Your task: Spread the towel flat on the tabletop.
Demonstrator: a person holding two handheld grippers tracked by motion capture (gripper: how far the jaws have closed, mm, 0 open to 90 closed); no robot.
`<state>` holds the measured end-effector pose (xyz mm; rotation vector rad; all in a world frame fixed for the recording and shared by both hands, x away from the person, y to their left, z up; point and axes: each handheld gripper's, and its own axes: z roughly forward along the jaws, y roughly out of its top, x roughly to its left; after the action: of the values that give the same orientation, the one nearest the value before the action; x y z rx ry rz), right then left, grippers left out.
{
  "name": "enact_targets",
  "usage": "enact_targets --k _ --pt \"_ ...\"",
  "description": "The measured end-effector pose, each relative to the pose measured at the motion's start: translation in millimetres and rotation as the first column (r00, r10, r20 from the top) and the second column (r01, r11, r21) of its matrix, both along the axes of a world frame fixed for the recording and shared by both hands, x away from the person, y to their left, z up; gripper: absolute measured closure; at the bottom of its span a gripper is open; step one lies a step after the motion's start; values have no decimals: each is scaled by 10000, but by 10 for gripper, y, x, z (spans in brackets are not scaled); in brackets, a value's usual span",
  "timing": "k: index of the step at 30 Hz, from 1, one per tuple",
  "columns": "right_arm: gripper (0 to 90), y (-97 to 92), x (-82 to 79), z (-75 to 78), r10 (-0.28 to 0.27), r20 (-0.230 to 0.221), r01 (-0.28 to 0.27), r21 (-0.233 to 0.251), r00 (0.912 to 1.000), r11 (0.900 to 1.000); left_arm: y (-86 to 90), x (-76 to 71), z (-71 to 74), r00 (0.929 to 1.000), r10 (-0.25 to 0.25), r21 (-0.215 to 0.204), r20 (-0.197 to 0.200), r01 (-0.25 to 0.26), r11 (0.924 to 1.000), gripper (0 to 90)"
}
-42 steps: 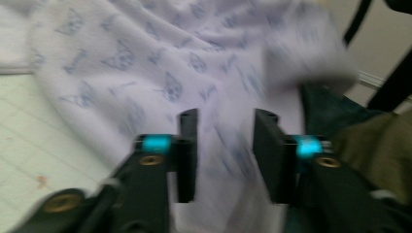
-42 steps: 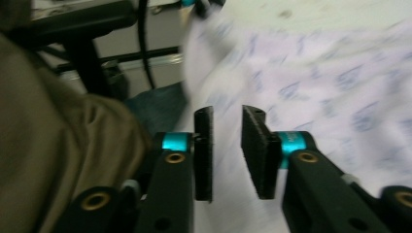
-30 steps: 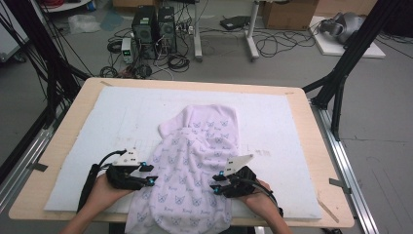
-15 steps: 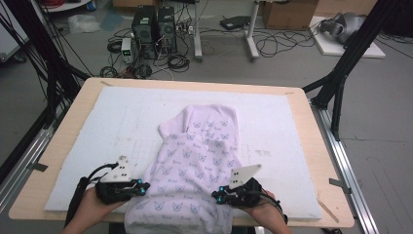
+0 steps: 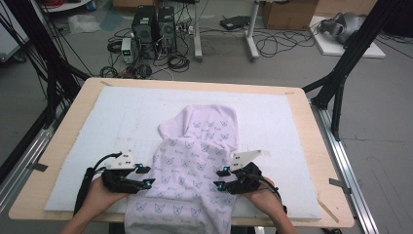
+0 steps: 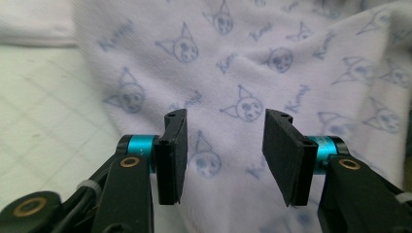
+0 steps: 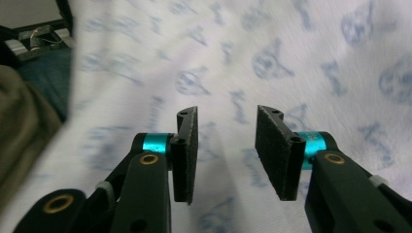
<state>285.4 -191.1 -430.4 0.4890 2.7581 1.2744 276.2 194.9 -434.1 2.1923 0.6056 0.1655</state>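
The pale printed garment [image 5: 192, 170] lies lengthwise down the middle of the tabletop [image 5: 311, 122], its hem spilling over the near edge. Left tool [image 5: 147, 175] sits at one side edge, right tool [image 5: 219, 179] at the other (equally near). Both have just been opening; jaws parted, released, nothing pinched between them.

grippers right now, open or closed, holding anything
left gripper: open, just been opening, nothing gripped, printed garment beyond it
right gripper: open, just been opening, nothing gripped
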Motion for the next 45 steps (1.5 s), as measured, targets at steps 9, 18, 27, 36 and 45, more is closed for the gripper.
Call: enact_targets --k 9,18,27,36,45 --pt "871 44 -3 -142 4 -51 -6 -361 10000 9993 -71 -69 -55 9986 -483 371 -202 490 9981 877" --pt "869 -42 -462 172 875 45 -876 747 9962 9933 147 -664 264 9965 -793 -148 257 797 9967 878" --pt "677 -146 -355 297 262 731 -308 620 9970 9976 184 -460 298 9972 46 -421 750 -14 9991 641" --pt "740 33 -103 -124 126 323 -113 -412 9994 9991 -71 -29 -84 9999 105 366 4 -105 9993 706" --pt "871 39 -272 -53 448 272 -444 -160 9986 9989 44 -324 39 9997 18 311 259 -26 9995 863"
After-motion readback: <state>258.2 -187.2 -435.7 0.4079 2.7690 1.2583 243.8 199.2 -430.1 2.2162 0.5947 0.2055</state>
